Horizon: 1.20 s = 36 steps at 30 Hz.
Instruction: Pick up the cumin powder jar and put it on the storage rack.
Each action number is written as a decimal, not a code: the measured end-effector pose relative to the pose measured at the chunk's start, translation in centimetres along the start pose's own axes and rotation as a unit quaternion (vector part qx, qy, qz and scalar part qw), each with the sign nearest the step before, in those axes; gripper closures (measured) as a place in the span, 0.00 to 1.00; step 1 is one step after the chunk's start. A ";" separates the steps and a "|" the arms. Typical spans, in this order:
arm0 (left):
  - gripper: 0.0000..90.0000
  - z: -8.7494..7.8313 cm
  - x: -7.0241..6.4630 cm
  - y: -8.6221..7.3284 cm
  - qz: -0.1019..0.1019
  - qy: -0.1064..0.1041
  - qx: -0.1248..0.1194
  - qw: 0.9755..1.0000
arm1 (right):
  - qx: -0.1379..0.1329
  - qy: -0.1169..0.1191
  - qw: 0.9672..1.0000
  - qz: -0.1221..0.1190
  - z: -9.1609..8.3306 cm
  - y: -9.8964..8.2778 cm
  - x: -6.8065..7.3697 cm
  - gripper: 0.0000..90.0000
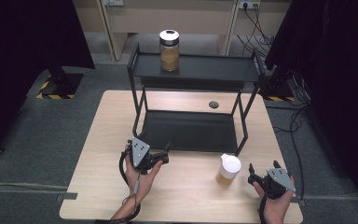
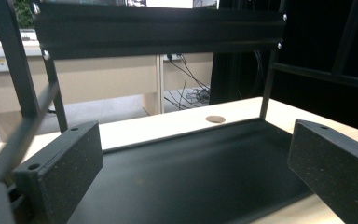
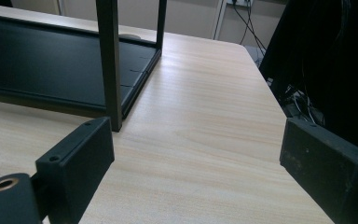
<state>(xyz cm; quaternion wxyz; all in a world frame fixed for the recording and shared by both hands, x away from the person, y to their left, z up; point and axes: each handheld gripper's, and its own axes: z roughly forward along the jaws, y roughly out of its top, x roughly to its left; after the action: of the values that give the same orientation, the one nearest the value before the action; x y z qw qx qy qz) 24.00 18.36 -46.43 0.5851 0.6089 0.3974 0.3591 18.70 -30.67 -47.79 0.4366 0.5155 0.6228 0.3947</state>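
In the high view, the left tongs (image 1: 164, 151) are held at the front left corner of a black two-tier rack (image 1: 192, 100) that stands on the pale wooden counter (image 1: 98, 186). Their jaws are aimed toward the rack's lower shelf (image 1: 189, 130) and nothing is gripped between them. A small jar with a white lid (image 1: 228, 170) is seen upright on the counter just in front of the rack's front right leg — its long axis is vertical, the lid pointing up. The right tongs (image 1: 264, 169) rest just to the right of that jar, apart from it, jaws pointed away from the person. A taller glass jar (image 1: 169, 50), filled with something tan, stands upright on the top shelf, toward its left.

In the left gripper view, the two black jaws are spread wide and empty; the lower shelf (image 2: 191, 172) lies straight ahead between them, the underside of the top shelf (image 2: 158, 30) above.

In the right gripper view, the jaws are likewise wide apart with only bare counter (image 3: 205, 140) between them — the rack's front right leg (image 3: 111, 60) stands ahead to the left.
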 end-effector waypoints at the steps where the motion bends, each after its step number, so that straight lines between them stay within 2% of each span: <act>1: 0.02 -0.1 0.0 -0.2 -0.001 -0.001 0.002 1.000 | 0.000 0.000 1.000 0.000 0.0 0.0 0.0 0.11; 6: 0.02 -0.3 -0.1 -1.1 -0.008 -0.001 0.009 1.000 | 0.000 0.000 1.000 -0.002 0.0 0.0 0.0 0.11; 22: 0.02 -0.8 0.1 -3.0 -0.007 -0.002 0.040 0.999 | 0.000 -0.001 1.000 -0.006 0.0 0.0 0.1 0.11; 31: 0.03 -0.7 -0.1 -3.6 -0.002 -0.005 0.060 0.998 | -0.001 0.000 1.000 -0.006 0.0 0.0 0.0 0.11; 36: 0.03 -0.6 -0.1 -3.6 -0.006 -0.006 0.067 0.998 | -0.001 0.001 1.000 -0.004 0.0 0.0 0.0 0.11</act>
<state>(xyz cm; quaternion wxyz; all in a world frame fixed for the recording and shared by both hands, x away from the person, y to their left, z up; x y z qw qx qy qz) 23.13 18.52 -50.02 0.5479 0.6463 0.4207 0.3241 18.67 -30.67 -47.82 0.4384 0.5119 0.6250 0.3940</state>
